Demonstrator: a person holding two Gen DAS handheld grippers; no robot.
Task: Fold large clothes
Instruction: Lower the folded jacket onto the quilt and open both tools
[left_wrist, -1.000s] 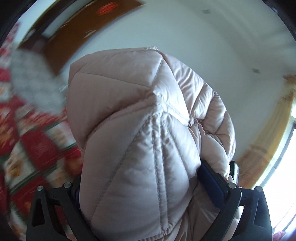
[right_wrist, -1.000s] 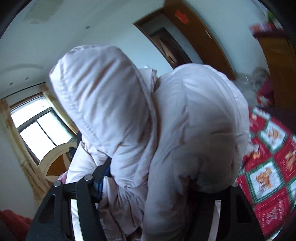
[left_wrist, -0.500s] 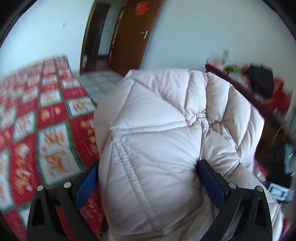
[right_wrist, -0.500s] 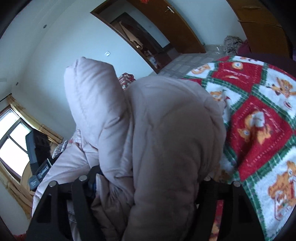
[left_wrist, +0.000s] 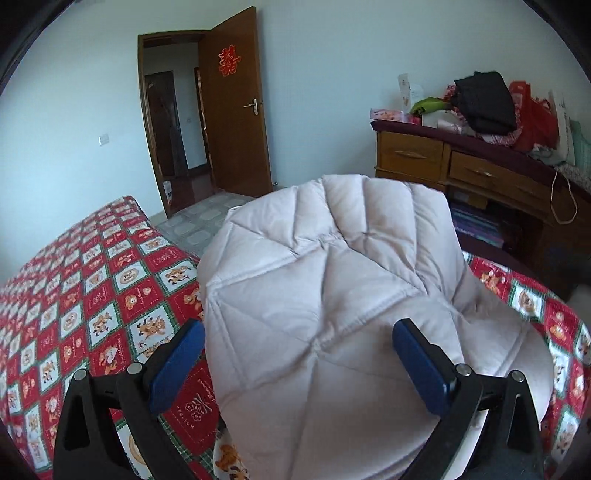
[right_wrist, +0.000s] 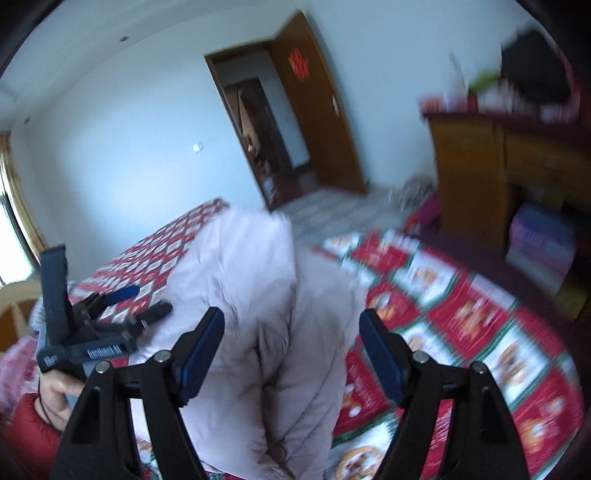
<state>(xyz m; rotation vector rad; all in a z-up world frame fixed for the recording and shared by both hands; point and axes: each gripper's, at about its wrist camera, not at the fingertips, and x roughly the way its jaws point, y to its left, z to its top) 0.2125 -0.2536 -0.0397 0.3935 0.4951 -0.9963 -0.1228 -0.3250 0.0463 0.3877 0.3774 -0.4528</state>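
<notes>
A pale pink quilted puffer jacket (left_wrist: 332, 295) lies bunched on the red patchwork bedspread (left_wrist: 92, 295). My left gripper (left_wrist: 299, 325) straddles it with the jaws wide. Its left pad (left_wrist: 177, 365) stands beside the jacket's edge with bedspread showing between, and its right pad (left_wrist: 421, 365) rests over the quilting. In the right wrist view the jacket (right_wrist: 251, 295) lies between the jaws of my right gripper (right_wrist: 291, 314), which are opening, and neither pad presses on it. My left gripper (right_wrist: 153, 299) shows at the jacket's left side.
A hand (right_wrist: 55, 395) in a red sleeve (right_wrist: 33, 432) holds the left gripper. Beyond the bed are a tiled floor (left_wrist: 199, 221), an open wooden door (left_wrist: 236, 110) and a wooden dresser (left_wrist: 461, 162) piled with bags and clothes.
Both grippers swung down from facing the ceiling and walls to facing the bed. The jacket came down from in front of the cameras onto the bedspread. The right jaws spread wider off it.
</notes>
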